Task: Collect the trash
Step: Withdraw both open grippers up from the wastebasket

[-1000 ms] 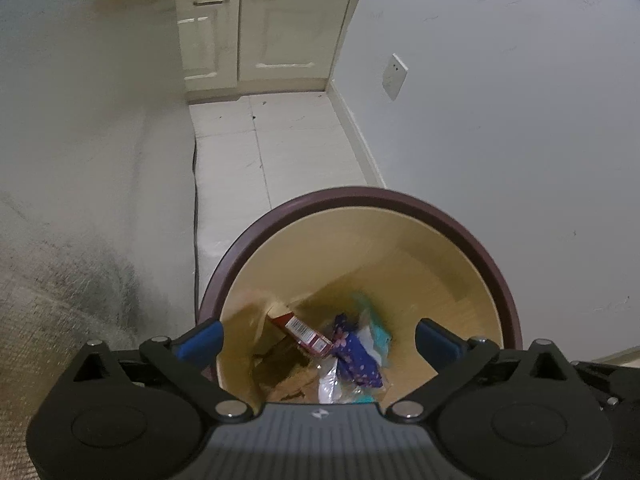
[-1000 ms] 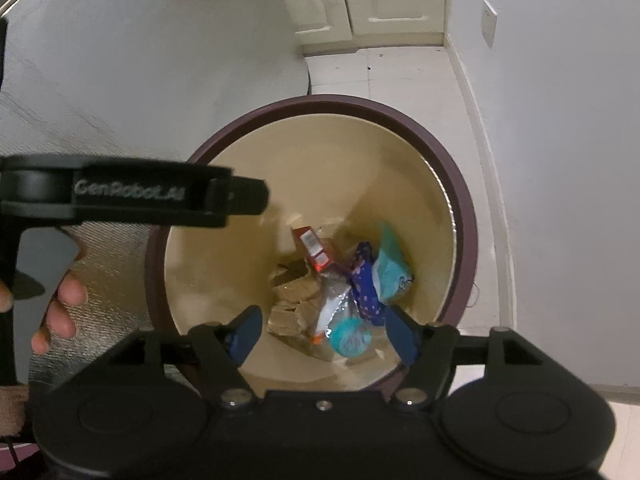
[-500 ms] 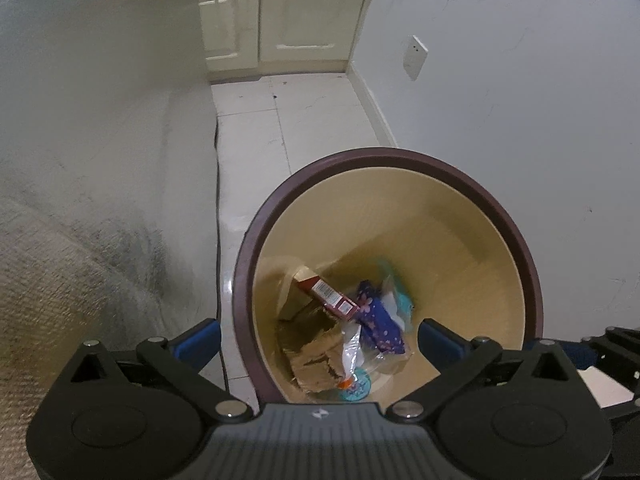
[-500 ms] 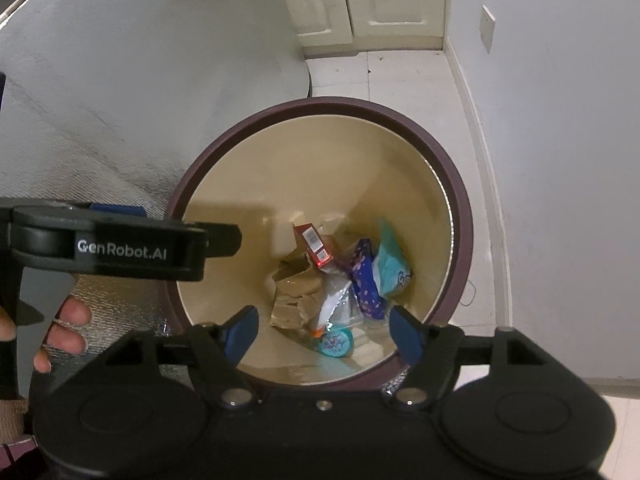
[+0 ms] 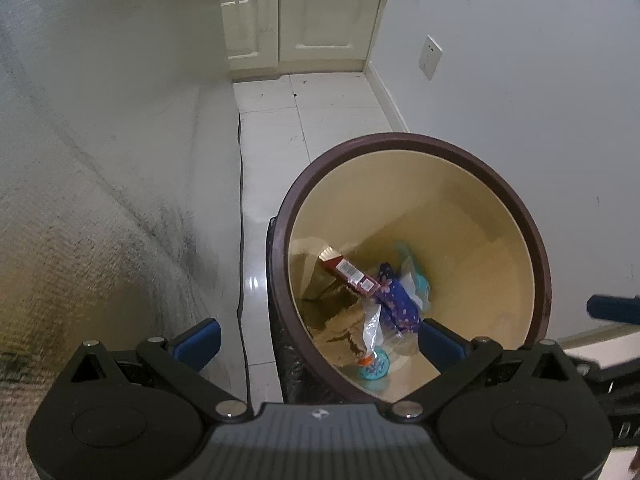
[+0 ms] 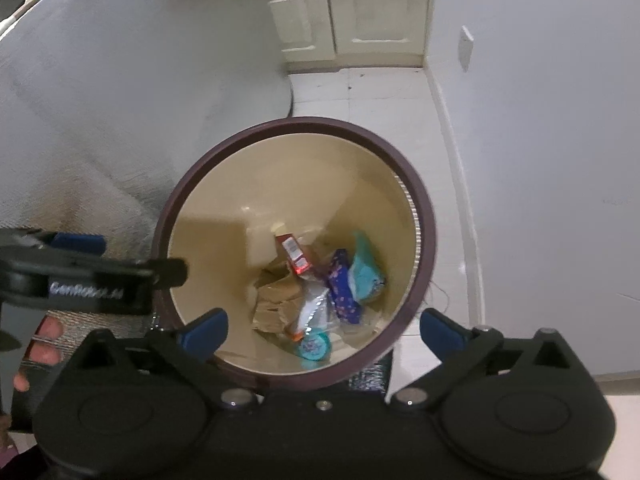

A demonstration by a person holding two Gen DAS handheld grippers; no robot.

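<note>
White floor tiles (image 5: 276,128) run back to cream cabinet doors with metal bar handles (image 5: 304,20), and a white wall with a socket plate (image 5: 430,56) closes off my right. On the tiles below both of my tools stands the round waste bin with a dark brown rim and a pale yellow inside (image 6: 424,216). At its bottom lies the trash: a red carton with a white barcode label (image 6: 294,256), torn brown cardboard pieces (image 6: 276,300), a dark blue wrapper with small pink flowers (image 6: 344,288), a teal and white packet (image 6: 366,274), a clear crumpled plastic bag (image 6: 314,304) and a round teal lid (image 6: 314,346) whose print I cannot read. My right gripper (image 6: 322,326) hangs over the bin's near rim, its blue-padded jaws opening wide with nothing between them. My left gripper (image 5: 320,340) straddles the bin's left rim, fingers spread and grasping nothing. In the right wrist view its black body carries white lettering, blurred, that looks like "GenRobot.AI", and the fingers of the left hand (image 6: 40,344) holding it show beneath.
</note>
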